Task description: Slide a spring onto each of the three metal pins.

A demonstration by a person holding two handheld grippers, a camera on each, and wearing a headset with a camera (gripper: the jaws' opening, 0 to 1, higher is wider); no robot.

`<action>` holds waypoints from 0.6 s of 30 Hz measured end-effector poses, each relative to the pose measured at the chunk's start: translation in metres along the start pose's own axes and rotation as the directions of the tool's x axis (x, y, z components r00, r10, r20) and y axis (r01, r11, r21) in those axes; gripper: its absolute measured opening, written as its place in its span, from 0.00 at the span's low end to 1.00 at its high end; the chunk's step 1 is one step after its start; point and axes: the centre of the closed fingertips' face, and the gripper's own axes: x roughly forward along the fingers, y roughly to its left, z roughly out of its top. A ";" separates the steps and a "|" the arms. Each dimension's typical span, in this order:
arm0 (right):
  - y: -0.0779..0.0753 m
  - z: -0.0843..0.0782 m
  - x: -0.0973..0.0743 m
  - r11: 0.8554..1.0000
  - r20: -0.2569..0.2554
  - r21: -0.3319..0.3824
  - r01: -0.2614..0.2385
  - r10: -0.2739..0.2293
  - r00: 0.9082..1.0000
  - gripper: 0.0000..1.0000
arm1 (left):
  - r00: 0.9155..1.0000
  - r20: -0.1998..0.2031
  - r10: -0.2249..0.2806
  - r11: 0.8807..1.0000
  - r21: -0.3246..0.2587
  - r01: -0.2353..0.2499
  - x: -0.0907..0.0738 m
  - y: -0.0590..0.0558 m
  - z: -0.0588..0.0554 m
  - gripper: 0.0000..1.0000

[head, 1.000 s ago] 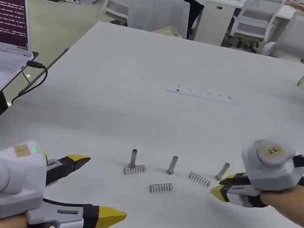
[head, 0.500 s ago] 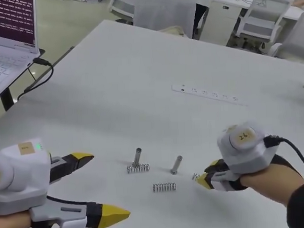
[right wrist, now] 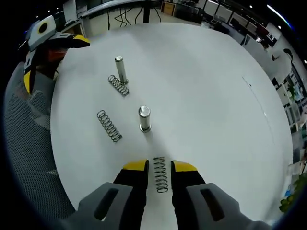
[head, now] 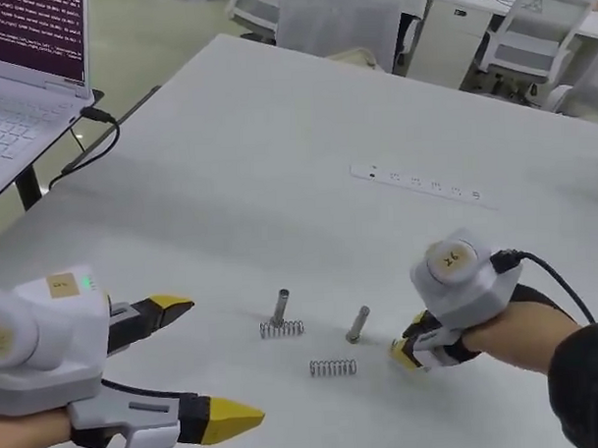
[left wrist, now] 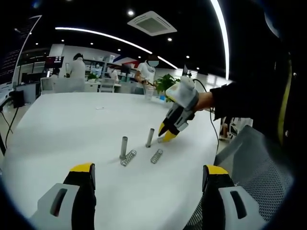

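While right tool closely straddles a spring, contact hard to judge, left tool gapes empty

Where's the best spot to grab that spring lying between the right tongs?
Across its middle, from above, pressing on the coiled sides. The spring lies flat on the table, lengthwise between the right tongs, so a mid grip likely leaves both ends free to slip over a pin.
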 end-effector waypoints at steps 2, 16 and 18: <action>0.001 -0.001 0.002 1.000 -0.022 -0.016 -0.012 0.012 1.000 0.16 | 1.000 0.002 0.002 1.000 -0.001 -0.002 0.000 0.001 0.000 0.90; 0.004 -0.005 0.008 0.996 -0.092 -0.072 -0.049 0.042 0.995 0.14 | 1.000 0.003 0.004 1.000 -0.007 -0.004 -0.001 0.001 -0.001 0.90; 0.005 -0.004 0.008 0.995 -0.098 -0.080 -0.056 0.048 0.994 0.12 | 1.000 0.002 0.004 1.000 -0.007 -0.004 -0.001 0.001 -0.001 0.90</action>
